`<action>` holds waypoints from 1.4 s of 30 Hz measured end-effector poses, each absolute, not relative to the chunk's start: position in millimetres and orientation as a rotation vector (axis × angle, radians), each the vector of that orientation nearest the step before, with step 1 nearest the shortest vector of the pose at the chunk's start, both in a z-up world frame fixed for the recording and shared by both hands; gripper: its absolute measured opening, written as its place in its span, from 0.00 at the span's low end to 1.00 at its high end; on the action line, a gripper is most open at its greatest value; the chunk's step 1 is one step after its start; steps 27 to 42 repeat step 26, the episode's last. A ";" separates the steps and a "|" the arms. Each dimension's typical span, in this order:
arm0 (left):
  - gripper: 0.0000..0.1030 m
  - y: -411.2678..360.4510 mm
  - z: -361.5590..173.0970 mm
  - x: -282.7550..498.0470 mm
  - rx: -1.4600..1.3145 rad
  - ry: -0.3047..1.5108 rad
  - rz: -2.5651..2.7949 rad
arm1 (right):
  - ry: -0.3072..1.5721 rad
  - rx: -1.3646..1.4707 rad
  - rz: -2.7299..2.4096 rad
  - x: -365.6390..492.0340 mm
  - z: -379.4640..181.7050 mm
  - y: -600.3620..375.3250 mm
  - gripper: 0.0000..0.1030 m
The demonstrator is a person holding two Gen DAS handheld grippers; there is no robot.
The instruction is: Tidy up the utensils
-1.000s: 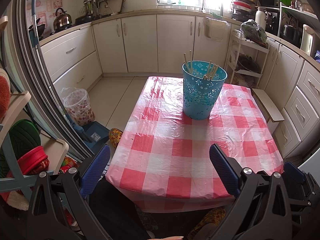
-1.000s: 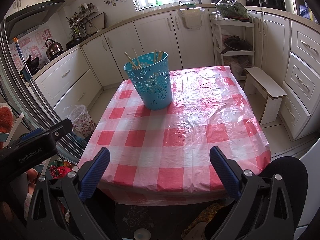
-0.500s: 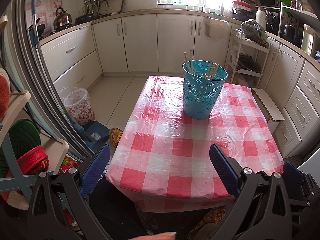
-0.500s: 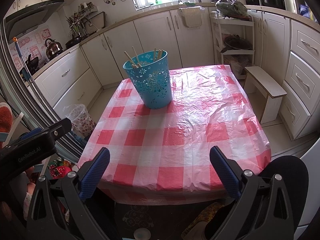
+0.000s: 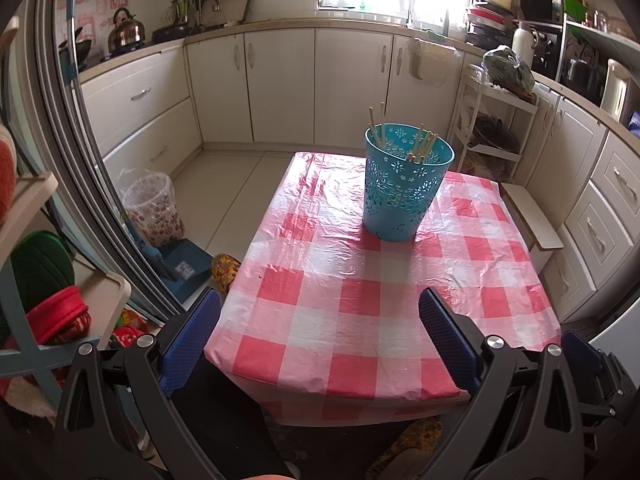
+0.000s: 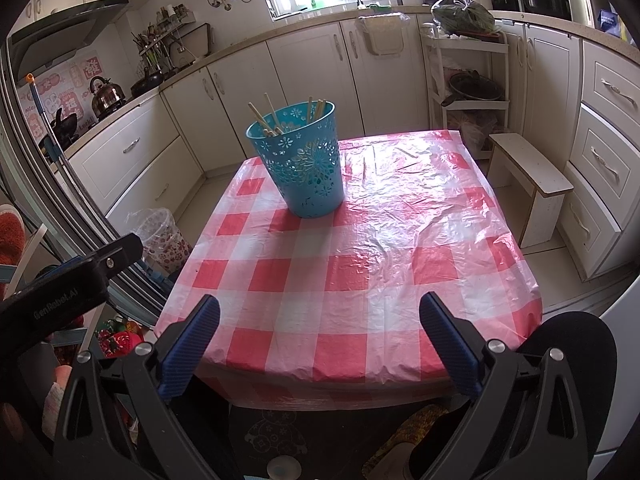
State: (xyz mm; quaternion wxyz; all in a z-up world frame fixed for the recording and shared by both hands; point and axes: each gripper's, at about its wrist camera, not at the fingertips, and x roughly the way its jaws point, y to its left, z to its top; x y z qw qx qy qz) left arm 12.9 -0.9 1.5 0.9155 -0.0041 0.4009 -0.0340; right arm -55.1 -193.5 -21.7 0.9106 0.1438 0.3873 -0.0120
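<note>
My left gripper (image 5: 320, 320) hangs at the near edge of the table (image 5: 360, 320), blue pads spread wide with nothing between them. My right gripper (image 6: 320, 324) sits the same way, fingers far apart, empty, over the near edge of the red-and-white checked cloth.

The turquoise basket (image 5: 404, 184) stands upright toward the far end of the table, well apart from both grippers, its wall punched with a flower pattern. A handful of wooden chopsticks (image 5: 420, 144) leans inside it, their tips poking above the rim. From the right wrist view the basket (image 6: 300, 164) sits left of centre, chopsticks (image 6: 272, 118) fanned against its rim.

Writing: in the right wrist view my left gripper's black body (image 6: 68, 284) crosses the lower left, and I read "GenRobot.AI" embossed on it. On the wall by the kettle (image 6: 105, 94) hang pink stickers (image 6: 76, 84) with characters too small to make out.
</note>
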 end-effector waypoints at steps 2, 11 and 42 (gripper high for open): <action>0.93 0.2 1.8 12.7 -0.012 0.819 -0.064 | 0.798 0.298 -0.026 -55.8 -23.0 -194.9 0.93; 0.93 -2.9 6.6 6.8 0.022 0.777 -0.050 | 0.798 0.295 -0.025 -56.5 -23.5 -196.4 0.93; 0.93 1.9 -2.8 15.1 -0.006 0.853 -0.078 | 0.797 0.294 -0.029 -55.9 -20.4 -197.4 0.93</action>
